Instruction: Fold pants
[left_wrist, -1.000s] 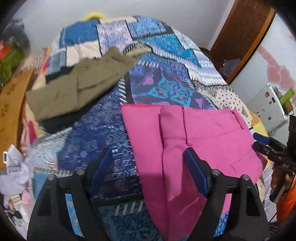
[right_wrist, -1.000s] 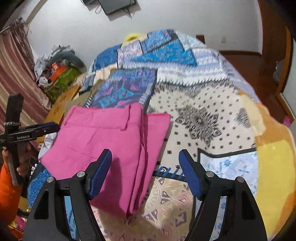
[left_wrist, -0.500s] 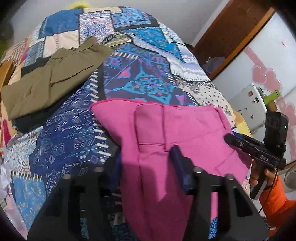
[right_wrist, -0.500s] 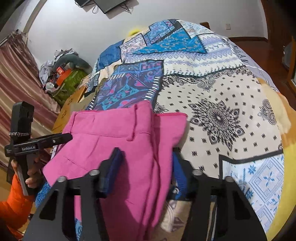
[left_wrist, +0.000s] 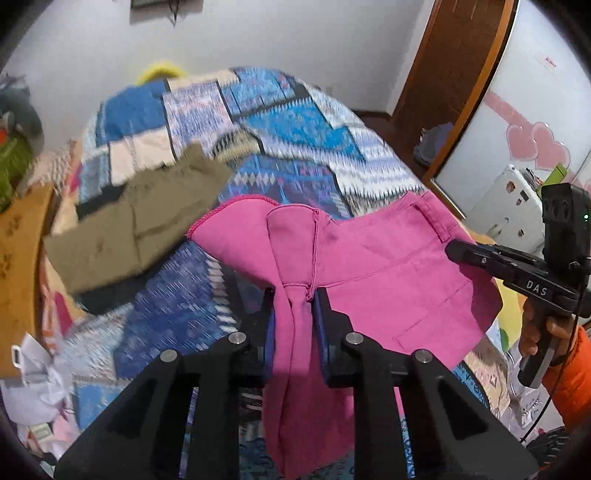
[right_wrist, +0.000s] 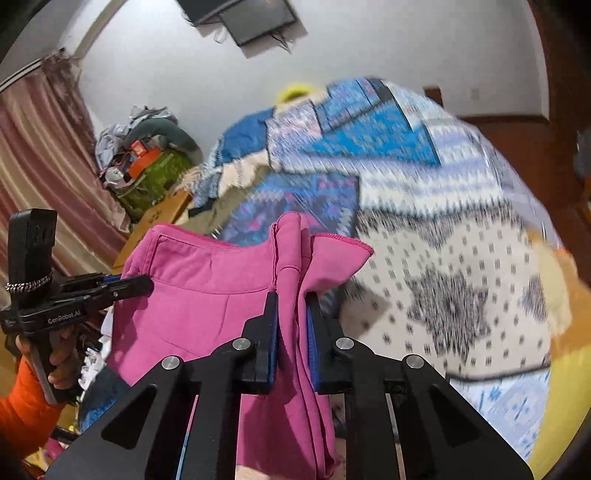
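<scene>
The folded pink pants hang lifted above the patchwork bed. My left gripper is shut on one edge of them, the cloth pinched between its blue pads. My right gripper is shut on the opposite edge of the pink pants. The right gripper also shows at the right of the left wrist view, and the left gripper at the left of the right wrist view. The lower part of the pants droops below both grippers.
Folded olive pants lie on the bed to the far left, over something dark. A brown cardboard box stands at the bed's left side. A clothes pile sits by the curtain. A wooden door is at the right.
Both grippers have closed on the pink pants' opposite edges and raised them off the bed. The view is blurred by motion.
</scene>
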